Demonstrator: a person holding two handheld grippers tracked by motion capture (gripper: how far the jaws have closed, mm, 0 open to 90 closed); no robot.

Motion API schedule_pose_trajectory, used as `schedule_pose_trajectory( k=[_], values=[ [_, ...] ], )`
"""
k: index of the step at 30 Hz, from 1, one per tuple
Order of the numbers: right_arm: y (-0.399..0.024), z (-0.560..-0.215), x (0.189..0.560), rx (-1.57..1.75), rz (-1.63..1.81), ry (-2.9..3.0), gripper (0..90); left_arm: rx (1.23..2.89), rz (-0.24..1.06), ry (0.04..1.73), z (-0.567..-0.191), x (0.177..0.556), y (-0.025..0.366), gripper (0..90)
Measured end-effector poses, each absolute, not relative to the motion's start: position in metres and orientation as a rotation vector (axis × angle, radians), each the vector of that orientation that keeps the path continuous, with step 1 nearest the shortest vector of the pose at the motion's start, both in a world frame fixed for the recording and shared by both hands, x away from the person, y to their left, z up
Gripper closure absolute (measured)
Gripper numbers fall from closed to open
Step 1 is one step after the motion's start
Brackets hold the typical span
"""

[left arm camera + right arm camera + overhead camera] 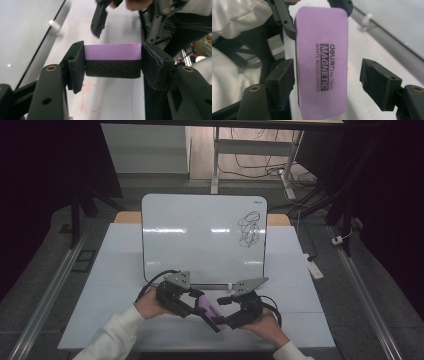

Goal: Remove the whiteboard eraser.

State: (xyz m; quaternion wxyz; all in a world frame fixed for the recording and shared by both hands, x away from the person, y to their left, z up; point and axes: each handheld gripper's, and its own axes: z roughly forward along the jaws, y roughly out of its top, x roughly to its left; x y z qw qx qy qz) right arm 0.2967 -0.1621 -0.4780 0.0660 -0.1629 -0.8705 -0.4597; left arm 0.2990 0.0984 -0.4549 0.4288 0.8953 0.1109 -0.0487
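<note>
A purple whiteboard eraser (211, 312) with a black felt underside is held just above the white table (120, 270) near its front edge. My left gripper (202, 310) is shut on it; in the left gripper view both pads press the eraser (112, 60) across its width. My right gripper (223, 312) faces it from the right with its jaws open around the eraser's other end. In the right gripper view the printed purple face (322, 62) stands between the jaws; the right pad (378, 83) is clearly apart from it and the left pad (280, 82) lies close beside it.
A whiteboard (200, 235) stands propped upright at the table's middle, with a black scribble (250, 229) near its upper right corner. A small white peg (228, 286) sits at the board's lower edge. Desk legs and cables lie on the floor behind.
</note>
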Motion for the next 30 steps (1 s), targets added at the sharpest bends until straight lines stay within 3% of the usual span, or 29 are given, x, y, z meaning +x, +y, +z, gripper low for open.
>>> schedule_pose_trajectory(
  k=[8,11,24,27,30],
  values=[
    [-0.1554,-0.4849,0.2955,-0.443,-1.320,-2.569,32.3,2.241,-0.137,0.223,-0.4543,0.2954,0.0958,40.0],
    [-0.1543,-0.4849,0.2940,-0.421,-1.330,-2.569,39.3,2.244,-0.133,0.224,-0.4547,0.2958,0.0964,40.0],
    [-0.1544,-0.4827,0.2912,-0.441,-1.366,-2.629,40.4,2.232,-0.126,0.265,-0.4562,0.2977,0.0991,39.7],
    [-0.1536,-0.4820,0.2901,-0.441,-1.385,-2.663,40.5,2.216,-0.122,0.306,-0.4565,0.2992,0.1000,36.7],
    [-0.1565,-0.4774,0.2880,-0.472,-1.448,-2.720,40.5,2.206,-0.069,0.373,-0.4575,0.2982,0.1025,26.3]
  ],
)
